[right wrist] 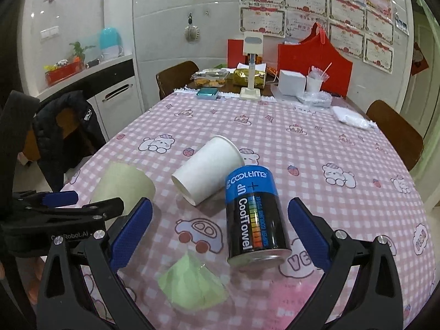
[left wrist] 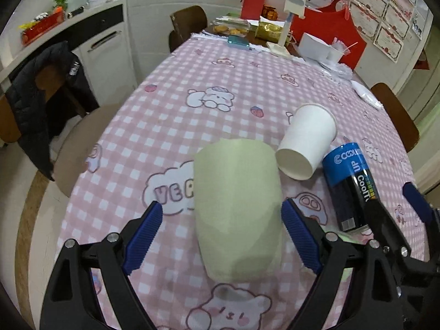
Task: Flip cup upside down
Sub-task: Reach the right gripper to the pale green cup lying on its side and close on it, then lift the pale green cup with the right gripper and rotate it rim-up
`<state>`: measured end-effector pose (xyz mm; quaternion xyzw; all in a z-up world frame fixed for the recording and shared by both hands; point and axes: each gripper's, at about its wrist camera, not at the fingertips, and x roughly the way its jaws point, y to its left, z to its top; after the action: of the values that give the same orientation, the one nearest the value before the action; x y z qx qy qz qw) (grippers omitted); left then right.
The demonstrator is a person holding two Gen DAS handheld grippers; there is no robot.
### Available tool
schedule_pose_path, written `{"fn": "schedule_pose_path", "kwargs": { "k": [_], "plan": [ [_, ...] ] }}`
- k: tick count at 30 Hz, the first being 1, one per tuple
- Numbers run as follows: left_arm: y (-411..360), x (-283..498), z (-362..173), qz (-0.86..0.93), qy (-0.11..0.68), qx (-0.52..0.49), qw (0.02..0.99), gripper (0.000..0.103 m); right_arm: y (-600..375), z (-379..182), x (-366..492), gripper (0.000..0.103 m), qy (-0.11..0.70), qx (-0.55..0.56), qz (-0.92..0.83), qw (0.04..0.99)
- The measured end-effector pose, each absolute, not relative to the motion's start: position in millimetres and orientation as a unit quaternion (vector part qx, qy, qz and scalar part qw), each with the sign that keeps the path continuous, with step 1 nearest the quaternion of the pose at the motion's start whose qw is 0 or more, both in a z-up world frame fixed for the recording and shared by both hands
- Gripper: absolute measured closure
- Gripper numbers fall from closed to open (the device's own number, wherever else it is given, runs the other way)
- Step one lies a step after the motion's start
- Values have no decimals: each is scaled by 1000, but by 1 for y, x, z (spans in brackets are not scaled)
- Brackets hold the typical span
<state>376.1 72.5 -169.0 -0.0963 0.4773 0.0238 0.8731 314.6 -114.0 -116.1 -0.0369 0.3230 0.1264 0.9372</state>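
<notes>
A pale green cup (left wrist: 236, 206) stands upside down on the pink checked tablecloth (left wrist: 192, 110), wide rim on the cloth. My left gripper (left wrist: 221, 227) is open, its blue fingers on either side of the cup, not touching it. The cup shows at the left in the right wrist view (right wrist: 123, 184). A white paper cup (left wrist: 305, 143) lies on its side, also in the right wrist view (right wrist: 209, 167). A black and blue CoolTowel can (right wrist: 254, 217) lies between the open fingers of my right gripper (right wrist: 220, 228), untouched.
A green folded sheet (right wrist: 192, 283) lies on the cloth near the right gripper. At the table's far end stand a white lamp (right wrist: 251, 66), boxes, snacks and red bags. Chairs surround the table; a black jacket (left wrist: 46, 96) hangs on the left one.
</notes>
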Motion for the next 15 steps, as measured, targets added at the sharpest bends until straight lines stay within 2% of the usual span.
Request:
{"fn": "schedule_pose_path", "kwargs": {
  "k": [12,15],
  "plan": [
    [63,405,-192,-1,528,-118,841,16,-121,-123,330,8,348,-20,124,929],
    [61,406,-197,-13,535,-128,835,21,-123,-127,329,8,353,-16,128,926]
  ]
}}
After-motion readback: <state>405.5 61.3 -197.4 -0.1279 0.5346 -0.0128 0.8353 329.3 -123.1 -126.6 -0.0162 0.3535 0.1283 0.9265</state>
